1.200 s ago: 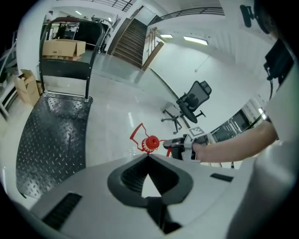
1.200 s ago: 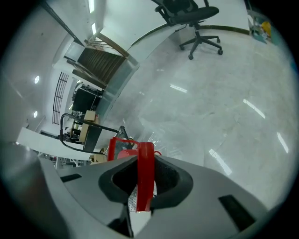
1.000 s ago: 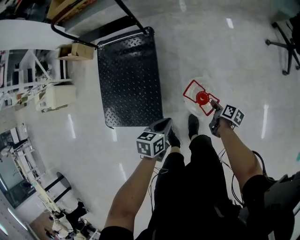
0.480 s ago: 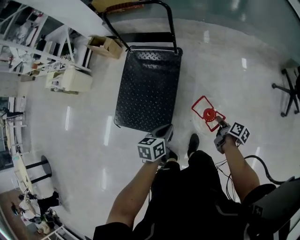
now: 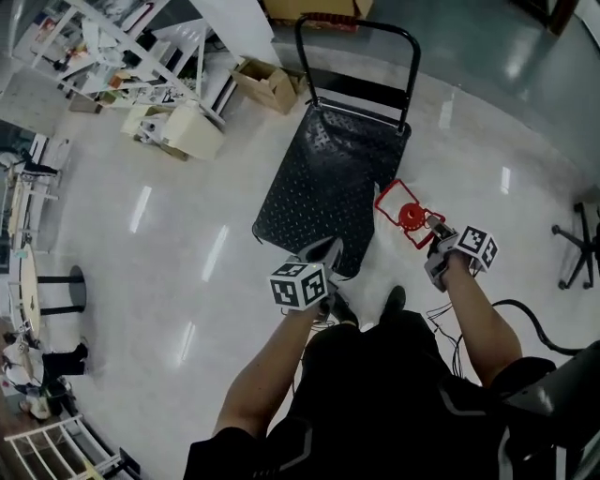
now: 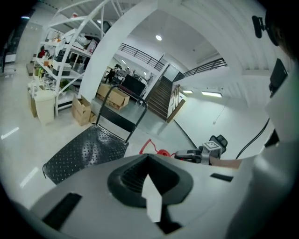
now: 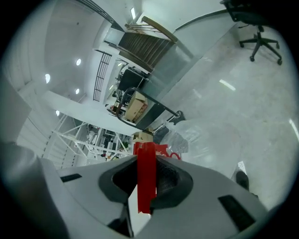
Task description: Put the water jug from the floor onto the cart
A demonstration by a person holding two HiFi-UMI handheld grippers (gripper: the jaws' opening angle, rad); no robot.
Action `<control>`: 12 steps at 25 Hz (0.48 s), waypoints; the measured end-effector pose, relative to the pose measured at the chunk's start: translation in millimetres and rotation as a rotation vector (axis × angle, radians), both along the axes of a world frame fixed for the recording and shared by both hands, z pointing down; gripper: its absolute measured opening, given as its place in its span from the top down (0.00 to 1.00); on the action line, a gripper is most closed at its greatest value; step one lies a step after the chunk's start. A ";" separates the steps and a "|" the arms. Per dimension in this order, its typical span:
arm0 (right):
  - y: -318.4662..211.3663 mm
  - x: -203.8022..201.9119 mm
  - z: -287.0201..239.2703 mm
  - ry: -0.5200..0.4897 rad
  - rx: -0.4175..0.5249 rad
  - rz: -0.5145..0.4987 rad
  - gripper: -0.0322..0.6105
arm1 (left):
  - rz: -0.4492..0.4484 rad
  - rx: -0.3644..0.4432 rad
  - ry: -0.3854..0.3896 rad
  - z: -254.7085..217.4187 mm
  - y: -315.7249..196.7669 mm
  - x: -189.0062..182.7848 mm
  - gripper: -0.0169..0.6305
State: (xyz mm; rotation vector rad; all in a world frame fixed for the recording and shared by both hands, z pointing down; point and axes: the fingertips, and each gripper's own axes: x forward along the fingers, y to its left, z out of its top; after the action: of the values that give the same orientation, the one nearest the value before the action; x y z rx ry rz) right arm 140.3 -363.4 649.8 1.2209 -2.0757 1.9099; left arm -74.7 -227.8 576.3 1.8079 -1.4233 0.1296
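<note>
You stand at the near end of a black, stud-patterned cart (image 5: 319,183), looking steeply down over your own arms. The cart's long axis runs away from you, and its push bar (image 5: 357,23) rises at the far end.

Your right tongs (image 5: 432,231) are clenched on the red carry handle (image 7: 145,173) of the clear water jug (image 5: 410,217). In the right gripper view the red strip is pinched flat between the two jaws, and the jug's see-through body bulges just beyond them. From above, the jug's red cap sits just beside the cart's right edge, near the corner closest to you. Its body is hard to pick out against the pale floor (image 5: 169,281), so you cannot tell how far it hangs above the ground.

Your left tongs (image 5: 325,249) are closed with nothing in them, poised over the cart's near edge and apart from the jug.

The deck lies to the left of the jug and slightly ahead. The loaded right hand is the nearer one, so the coming move probably calls for a short carry leftward over the edge before lowering.
</note>
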 end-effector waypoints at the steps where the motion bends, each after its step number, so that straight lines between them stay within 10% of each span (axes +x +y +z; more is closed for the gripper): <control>1: 0.3 -18.5 -5.8 -0.007 0.009 -0.017 0.85 | -0.019 0.012 0.003 -3.5 6.9 -14.2 0.99; 12: 1.0 -226.4 -32.5 -0.055 0.026 -0.236 0.85 | -0.219 0.075 -0.002 -15.8 56.7 -168.2 0.99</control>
State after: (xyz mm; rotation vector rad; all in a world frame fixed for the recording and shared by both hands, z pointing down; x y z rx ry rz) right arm -86.1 -362.4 617.3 0.8892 -2.1664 1.8347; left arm -242.9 -171.1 560.5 1.6985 -1.6358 -0.0347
